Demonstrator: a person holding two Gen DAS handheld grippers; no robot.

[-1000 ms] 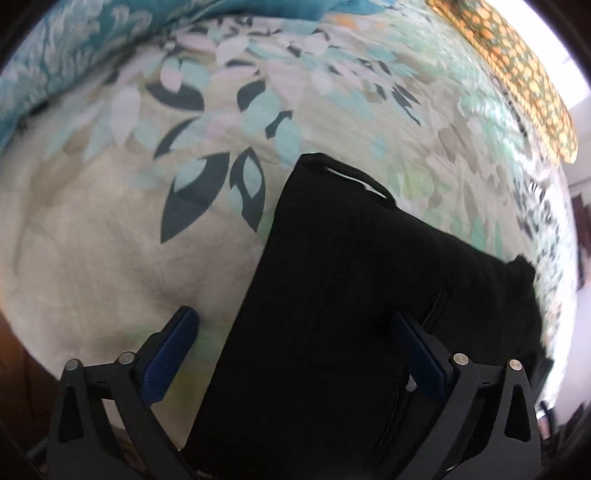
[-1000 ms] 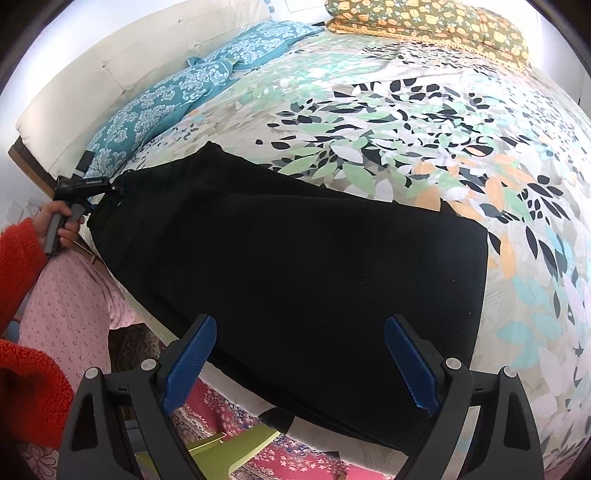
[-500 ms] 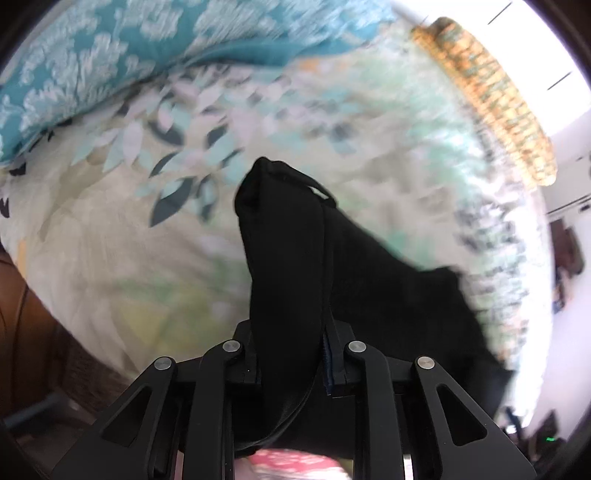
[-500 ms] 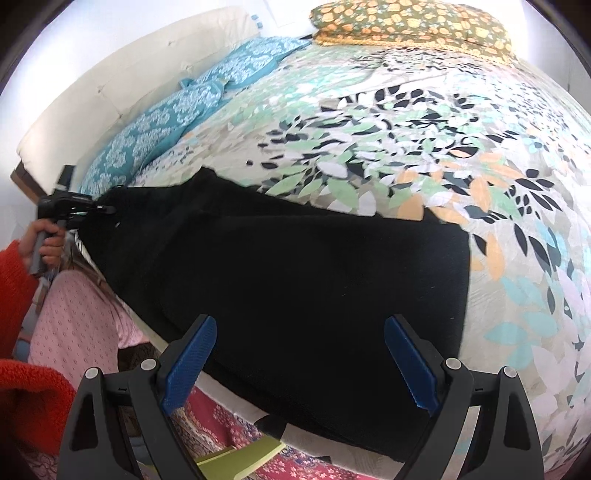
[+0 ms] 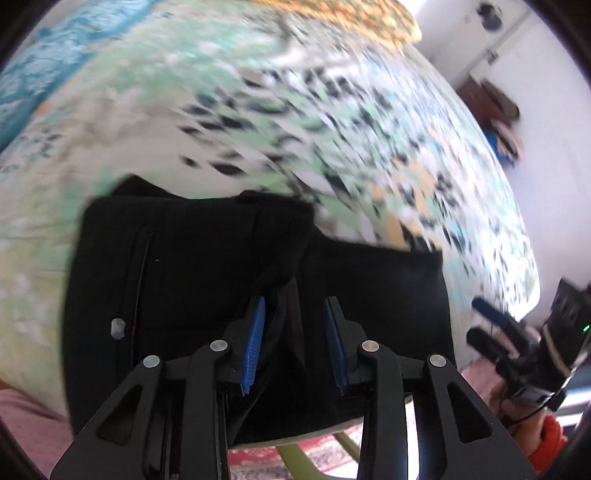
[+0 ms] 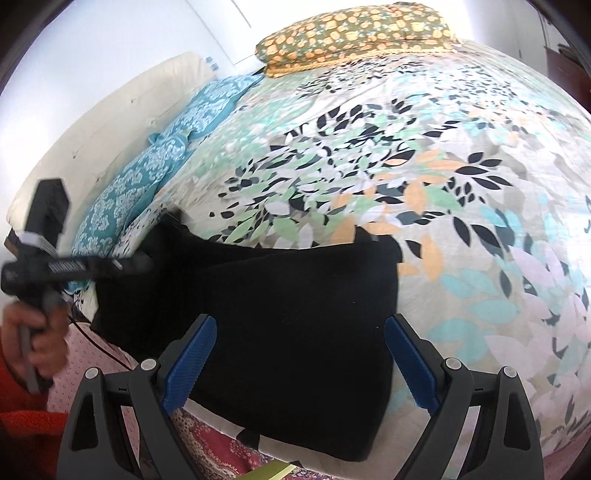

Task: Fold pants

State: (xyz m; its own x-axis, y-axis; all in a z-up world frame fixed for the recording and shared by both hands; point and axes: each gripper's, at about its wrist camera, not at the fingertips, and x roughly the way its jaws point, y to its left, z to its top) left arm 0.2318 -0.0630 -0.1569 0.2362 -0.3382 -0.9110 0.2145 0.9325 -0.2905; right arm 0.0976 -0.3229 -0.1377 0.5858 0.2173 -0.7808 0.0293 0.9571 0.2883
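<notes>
Black pants (image 6: 295, 295) lie folded on the leaf-print bedspread (image 6: 443, 184) at the bed's near edge. In the left wrist view the pants (image 5: 184, 277) fill the middle, blurred by motion. My left gripper (image 5: 294, 301) points steeply down over them. Its jaws are opening; a raised fold of black cloth stands between the blue pads (image 5: 255, 339), and both pad faces show bare. From the right wrist view the left gripper (image 6: 144, 263) sits at the pants' left end, held by a hand. My right gripper (image 6: 299, 323) hovers open above the pants, with nothing between its fingers; it also shows as the right gripper (image 5: 480, 321).
Teal patterned pillows (image 6: 166, 158) and a white headboard (image 6: 110, 122) run along the left. An orange-patterned pillow (image 6: 351, 33) lies at the far end. A red patterned rug (image 6: 207, 435) shows below the bed edge. A red sleeve (image 6: 22, 424) and pink clothing (image 6: 85, 369) are near left.
The left gripper shut on the pants' end, swept it across over the rest of the pants, and its jaws have now parted. The right gripper drifted slightly and stayed open.
</notes>
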